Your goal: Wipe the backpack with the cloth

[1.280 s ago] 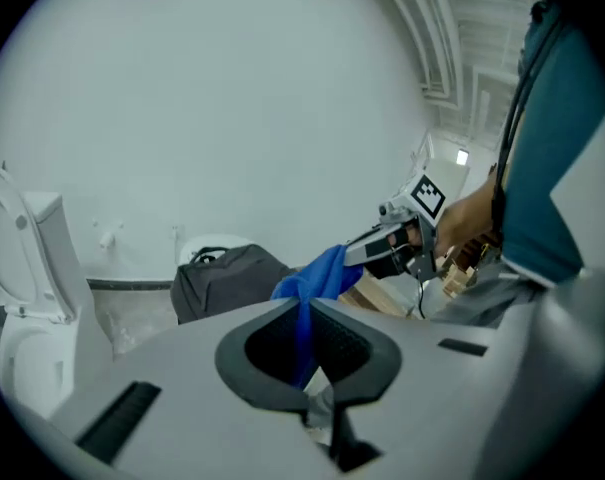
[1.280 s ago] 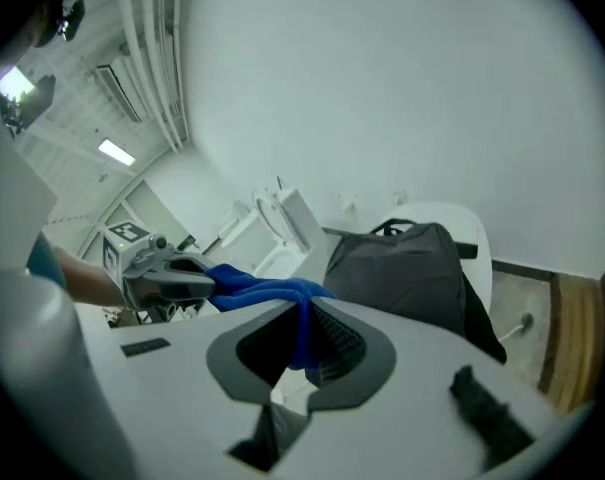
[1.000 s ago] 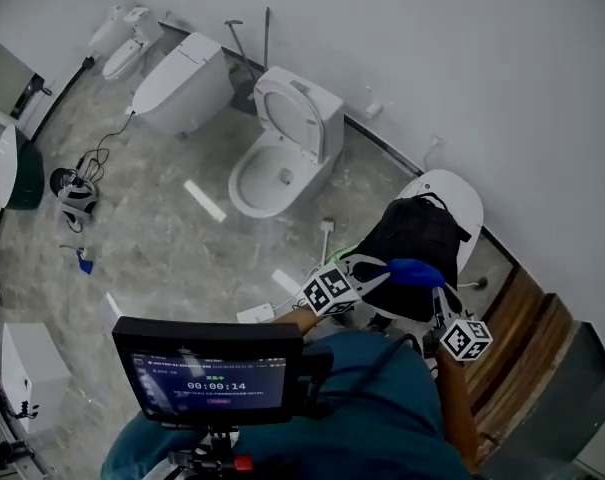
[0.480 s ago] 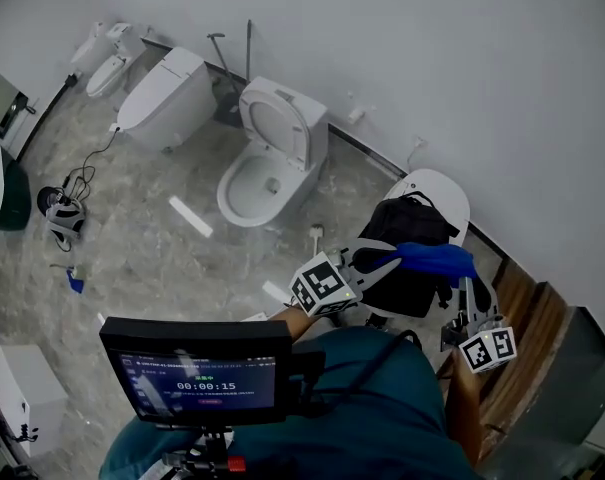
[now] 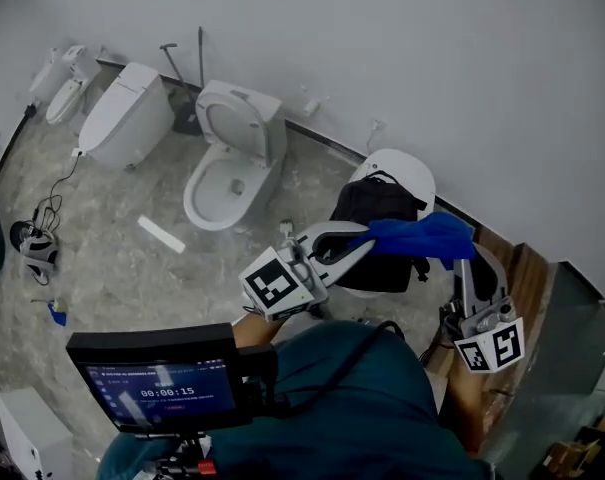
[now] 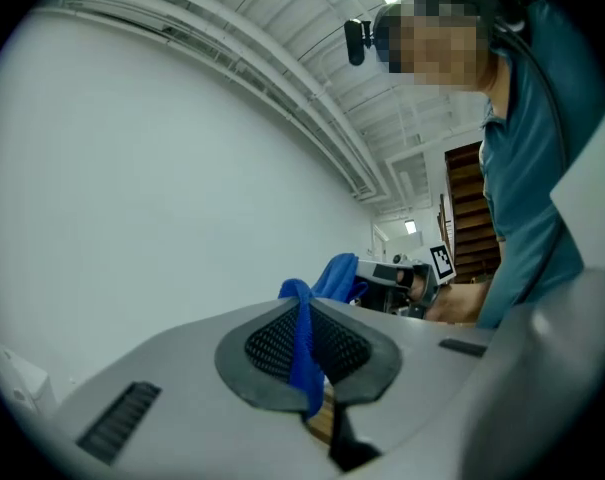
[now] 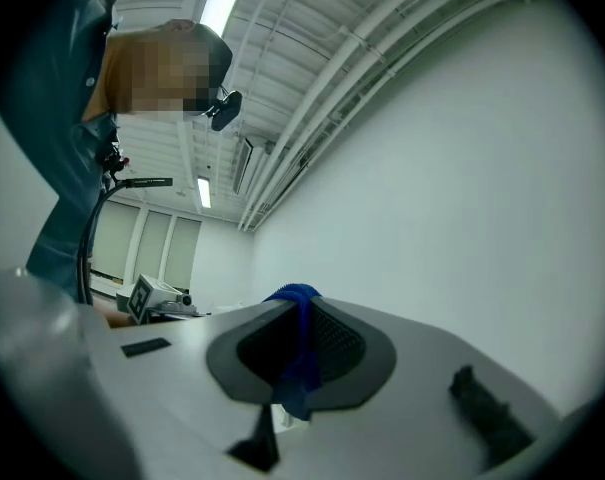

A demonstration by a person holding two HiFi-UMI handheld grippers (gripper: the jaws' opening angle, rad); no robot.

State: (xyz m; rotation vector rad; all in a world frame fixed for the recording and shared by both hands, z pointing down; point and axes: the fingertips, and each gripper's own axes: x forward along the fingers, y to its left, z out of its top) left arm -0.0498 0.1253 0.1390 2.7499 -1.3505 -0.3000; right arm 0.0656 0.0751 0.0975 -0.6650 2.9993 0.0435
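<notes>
A black backpack (image 5: 374, 230) sits on a white closed toilet (image 5: 405, 171) by the wall. A blue cloth (image 5: 418, 236) hangs stretched in the air just above and in front of it, held at both ends. My left gripper (image 5: 365, 240) is shut on the cloth's left end. At the cloth's right end my right gripper (image 5: 462, 260) points upward, also shut on it. In the left gripper view the cloth (image 6: 305, 360) is pinched between the jaws (image 6: 302, 313). The right gripper view shows the same: cloth (image 7: 300, 356) clamped in the jaws (image 7: 297, 318).
An open white toilet (image 5: 227, 166) stands left of the backpack, and another closed one (image 5: 122, 113) farther left. Wooden steps (image 5: 522, 280) lie at the right. Cables and a small device (image 5: 37, 243) are on the marble floor. A monitor (image 5: 162, 388) sits low in view.
The two grippers have moved apart, the right one going right and down, and the bunched cloth is now pulled out flat between them above the backpack.
</notes>
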